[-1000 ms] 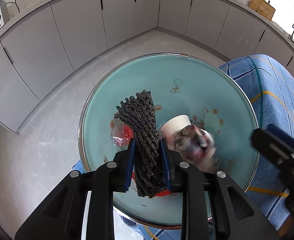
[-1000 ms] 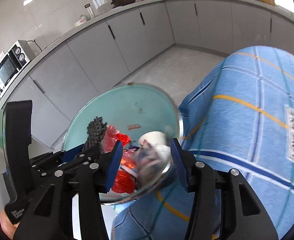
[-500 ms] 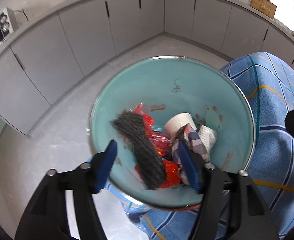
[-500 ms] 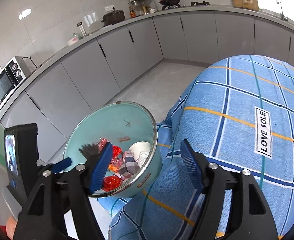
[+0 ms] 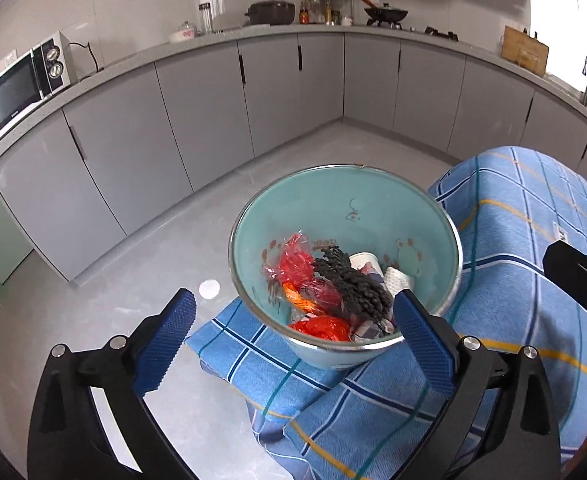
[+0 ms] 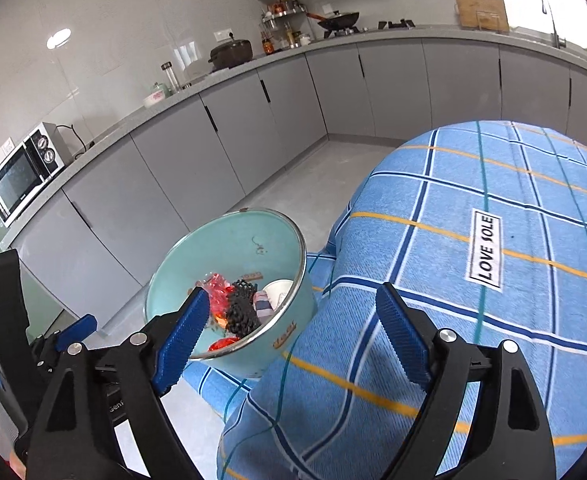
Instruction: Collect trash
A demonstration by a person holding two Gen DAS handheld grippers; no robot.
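Since a second ago: the black knitted bundle that sat clamped between the left tongs' pads now lies loose in the bowl, and both tongs have drawn back and up, so the bowl looks smaller and farther off.
Left tongs: blue ribbed pads spread wide and opening further; nothing is pressed between them, though the bowl's near rim shows in the gap.
Right tongs: wide and likewise opening, empty; earlier they stood narrower, close over the bowl's rim; now only cloth and part of the bowl lie behind the gap.
Bowl: a pale teal enamel bowl with a metal rim stands at the left corner of the cloth-covered surface, right at its edge above the grey floor.
Trash: inside the bowl, the black bundle lies over crumpled red plastic wrappers; a white paper cup and a checked scrap of fabric sit beside it, touching.
Cloth: a blue plaid tablecloth with yellow and navy lines drapes over the corner.
Writing: a white sewn label on the cloth reads "LOVE SOLE"; brown lettering on the bowl's outer wall is too small to read, perhaps "deer".
Counter: a white microwave oven stands at the left end of the grey worktop.
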